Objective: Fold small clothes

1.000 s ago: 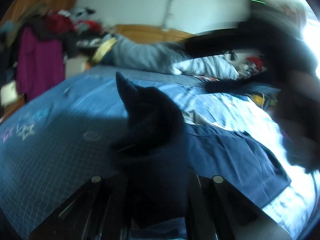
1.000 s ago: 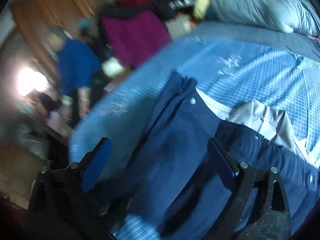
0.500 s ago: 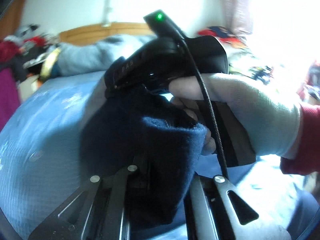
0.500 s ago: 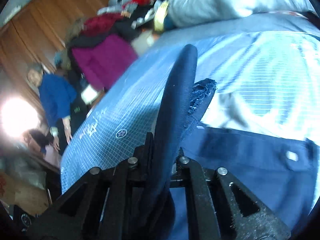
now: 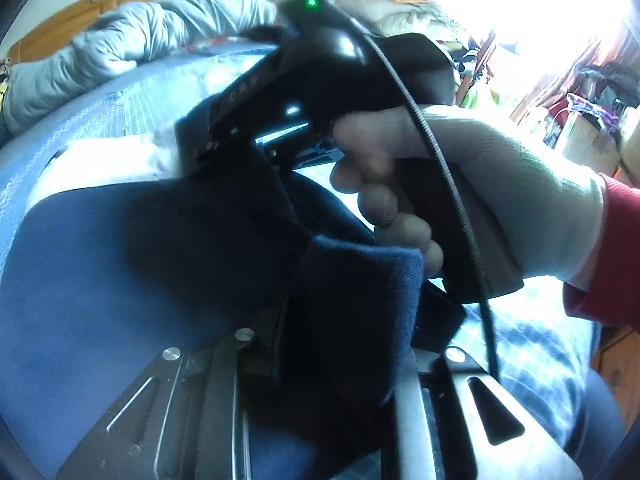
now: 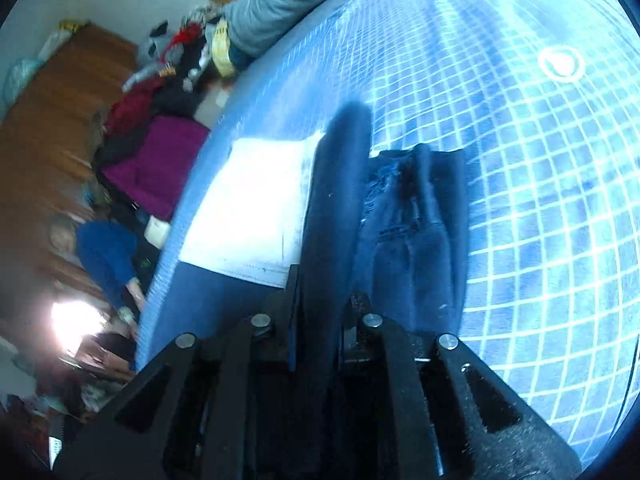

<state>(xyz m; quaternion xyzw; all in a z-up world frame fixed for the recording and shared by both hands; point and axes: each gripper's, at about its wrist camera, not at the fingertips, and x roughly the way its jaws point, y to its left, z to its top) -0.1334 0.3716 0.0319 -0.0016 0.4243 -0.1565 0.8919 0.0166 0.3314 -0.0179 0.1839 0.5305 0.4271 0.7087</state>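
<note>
Both hand-held grippers are clenched on the dark navy garment (image 6: 336,200): the left hand-held gripper (image 5: 340,344) pinches a thick folded edge, and the right hand-held gripper (image 6: 320,320) grips a fold just ahead of its tips, above the blue checked bed (image 6: 540,160). Judging from this, the fold will go best if both corners travel level and taut. The garment should be laid down flat beyond the tips before either grip loosens.
</note>
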